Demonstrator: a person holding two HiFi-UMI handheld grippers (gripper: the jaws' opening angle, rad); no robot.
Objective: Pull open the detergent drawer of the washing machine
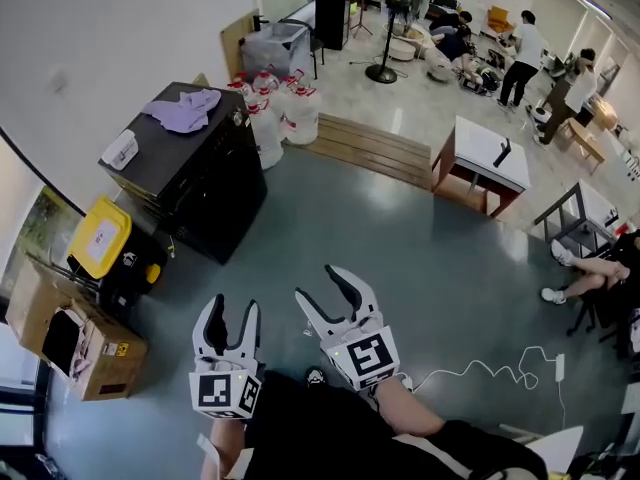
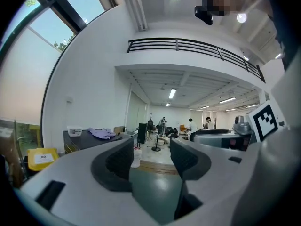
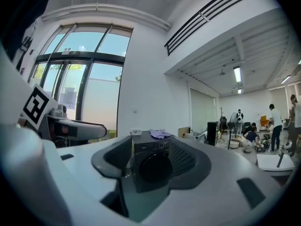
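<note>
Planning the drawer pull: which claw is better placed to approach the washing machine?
Probably the right claw: it is open, and the right gripper view frames the front of the washing machine between its jaws. The left claw, also open, points past it.

The head view looks steeply down over the left gripper [image 1: 232,313] and right gripper [image 1: 322,286]. Both gripper views face level across the room; all three share the distant black front-loading washing machine [image 1: 190,173].

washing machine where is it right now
In the head view the washing machine stands at upper left by the white wall, a purple cloth on top and a yellow-lidded bin beside it.
</note>
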